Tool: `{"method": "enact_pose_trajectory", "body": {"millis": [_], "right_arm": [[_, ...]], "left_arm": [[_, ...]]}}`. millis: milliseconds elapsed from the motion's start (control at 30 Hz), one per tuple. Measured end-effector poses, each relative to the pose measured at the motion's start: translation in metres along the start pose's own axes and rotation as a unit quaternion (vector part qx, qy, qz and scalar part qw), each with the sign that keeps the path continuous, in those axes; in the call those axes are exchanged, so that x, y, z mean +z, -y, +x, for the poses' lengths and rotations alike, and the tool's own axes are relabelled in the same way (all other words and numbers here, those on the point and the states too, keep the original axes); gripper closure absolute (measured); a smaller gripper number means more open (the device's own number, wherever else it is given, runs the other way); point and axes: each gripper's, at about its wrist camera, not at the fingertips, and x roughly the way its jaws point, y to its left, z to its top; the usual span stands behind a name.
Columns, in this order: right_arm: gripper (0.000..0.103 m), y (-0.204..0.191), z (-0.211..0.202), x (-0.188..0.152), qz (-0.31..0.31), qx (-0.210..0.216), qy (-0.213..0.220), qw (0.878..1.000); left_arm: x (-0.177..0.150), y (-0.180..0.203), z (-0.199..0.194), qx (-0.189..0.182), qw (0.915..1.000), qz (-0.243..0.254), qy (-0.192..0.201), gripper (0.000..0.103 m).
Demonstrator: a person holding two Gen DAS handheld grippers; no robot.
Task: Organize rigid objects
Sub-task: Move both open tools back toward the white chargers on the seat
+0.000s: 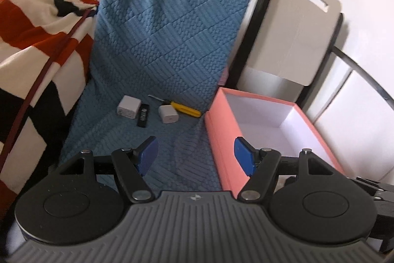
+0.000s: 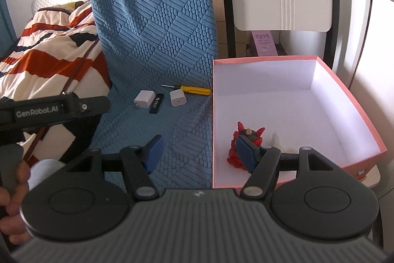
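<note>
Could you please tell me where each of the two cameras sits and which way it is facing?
Left wrist: on the left claw, facing the blue chair cover; its open blue fingers show.
Right wrist: on the right claw, facing into the pink box with a red figurine; open fingers and, at left, the other handle and hand show.
Shared: yellow screwdriver, two white chargers, black stick, box.

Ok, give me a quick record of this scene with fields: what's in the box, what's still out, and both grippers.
container: pink box, open, beside the blue cover
in box: red figure, white piece
still on cover: two white chargers, black stick, yellow screwdriver
left gripper: open, empty
right gripper: open, empty
</note>
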Motion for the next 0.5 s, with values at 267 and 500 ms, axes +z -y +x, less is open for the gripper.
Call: {"method": "enact_pose_trajectory", "body": {"millis": [267, 500], "right_arm": [[0.036, -0.004, 0.037, 0.002, -0.006, 0.004, -0.003, 1.0], [0.036, -0.023, 0.082, 0.001, -0.017, 0.02, -0.01, 1.0]], "left_arm": [[-0.001, -0.036, 0.044, 0.015, 0.9995, 0.018, -0.022, 0.03], [0.0, -0.081, 0.087, 0.052, 0.9979, 0.011, -0.038, 0.03]]}}
